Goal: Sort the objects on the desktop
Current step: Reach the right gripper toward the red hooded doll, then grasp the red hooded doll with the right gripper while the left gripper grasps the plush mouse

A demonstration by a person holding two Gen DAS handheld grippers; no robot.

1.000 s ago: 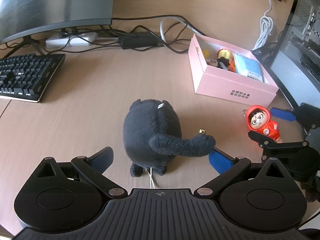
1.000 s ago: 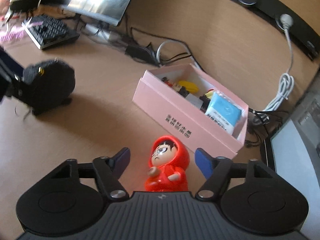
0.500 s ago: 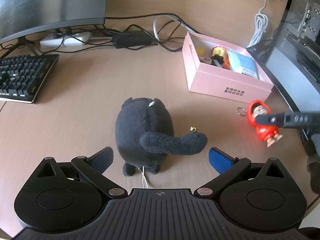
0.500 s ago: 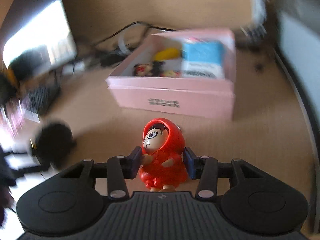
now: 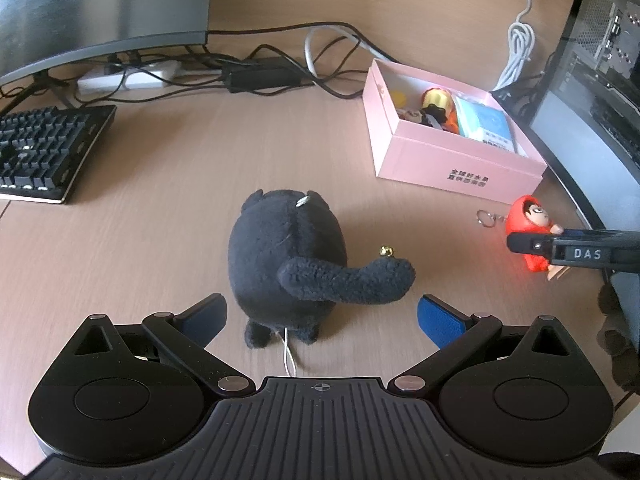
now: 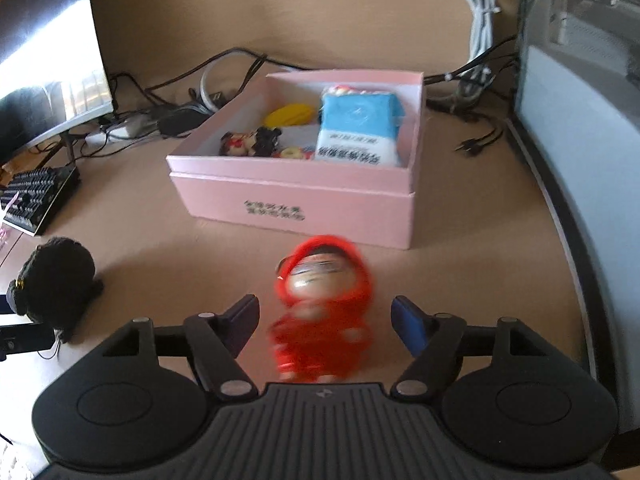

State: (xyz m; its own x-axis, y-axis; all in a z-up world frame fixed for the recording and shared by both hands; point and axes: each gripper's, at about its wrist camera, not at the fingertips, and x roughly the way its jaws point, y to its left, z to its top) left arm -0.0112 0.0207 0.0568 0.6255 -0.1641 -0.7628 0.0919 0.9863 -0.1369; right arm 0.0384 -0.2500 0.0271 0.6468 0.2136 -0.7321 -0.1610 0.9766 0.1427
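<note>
A red hooded figurine point(image 6: 322, 312) sits between the open fingers of my right gripper point(image 6: 324, 322), blurred and untouched by the pads; it also shows in the left wrist view point(image 5: 530, 232). An open pink box point(image 6: 296, 200) with a blue tissue pack point(image 6: 358, 128) and small toys lies just beyond it; the box also shows in the left wrist view point(image 5: 452, 160). A black plush cat point(image 5: 296, 264) stands on the desk between the open fingers of my left gripper point(image 5: 320, 316); it also shows in the right wrist view point(image 6: 58, 280).
A black keyboard point(image 5: 44, 152) lies at the left. A monitor point(image 5: 100, 4) and tangled cables point(image 5: 256, 68) are at the back. A computer case point(image 5: 600, 100) stands at the right, with a white coiled cable point(image 6: 478, 16) behind the box.
My right gripper was shut on the red figurine half a second ago; now its fingers are apart and the figurine is blurred between them. The left gripper has hardly moved.
</note>
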